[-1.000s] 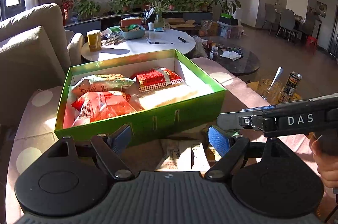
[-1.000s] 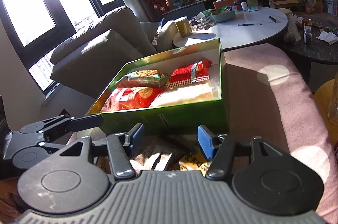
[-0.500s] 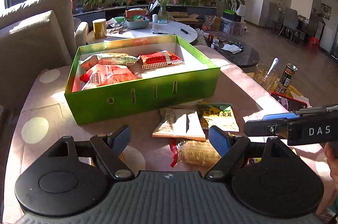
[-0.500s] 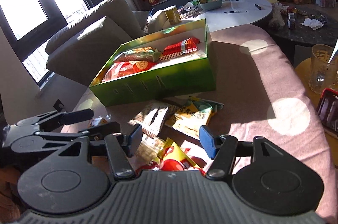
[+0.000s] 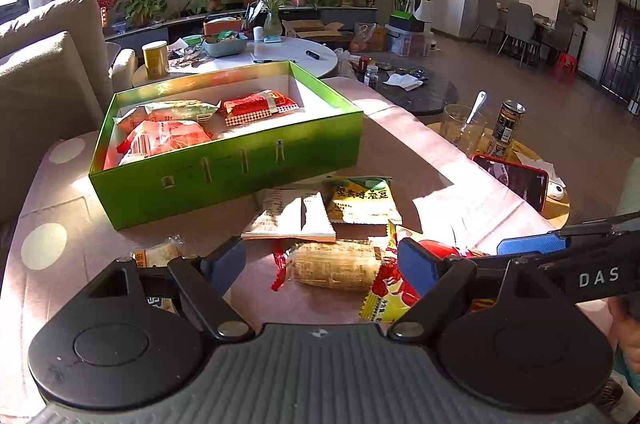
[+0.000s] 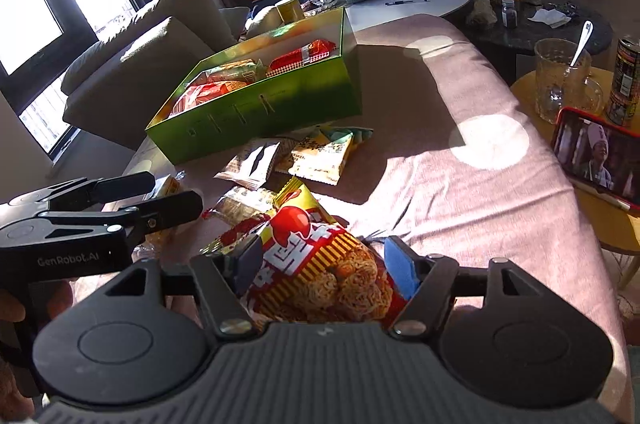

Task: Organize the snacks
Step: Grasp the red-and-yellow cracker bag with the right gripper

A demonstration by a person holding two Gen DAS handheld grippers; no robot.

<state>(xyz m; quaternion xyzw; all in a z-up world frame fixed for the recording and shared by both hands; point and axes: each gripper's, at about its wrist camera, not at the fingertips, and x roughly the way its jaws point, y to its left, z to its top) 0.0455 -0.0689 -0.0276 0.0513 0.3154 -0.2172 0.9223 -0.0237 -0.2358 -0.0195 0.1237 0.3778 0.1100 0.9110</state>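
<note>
We have pulled both tools back from the green box (image 5: 224, 160), and the loose snacks on the pink tabletop (image 6: 460, 192) now show. Our right tool (image 6: 324, 266) sits wide open around the red noodle packet (image 6: 316, 264), not yet gripping; our left tool (image 5: 320, 258) hangs open and empty over the wafer packet (image 5: 336, 264).

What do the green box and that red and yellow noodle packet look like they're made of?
Green box: apparently glossy printed cardboard, with crisp folded edges, cut slots and a white inside. Noodle packet: likely shiny plastic film, crinkled, with a serrated end seal.
</note>
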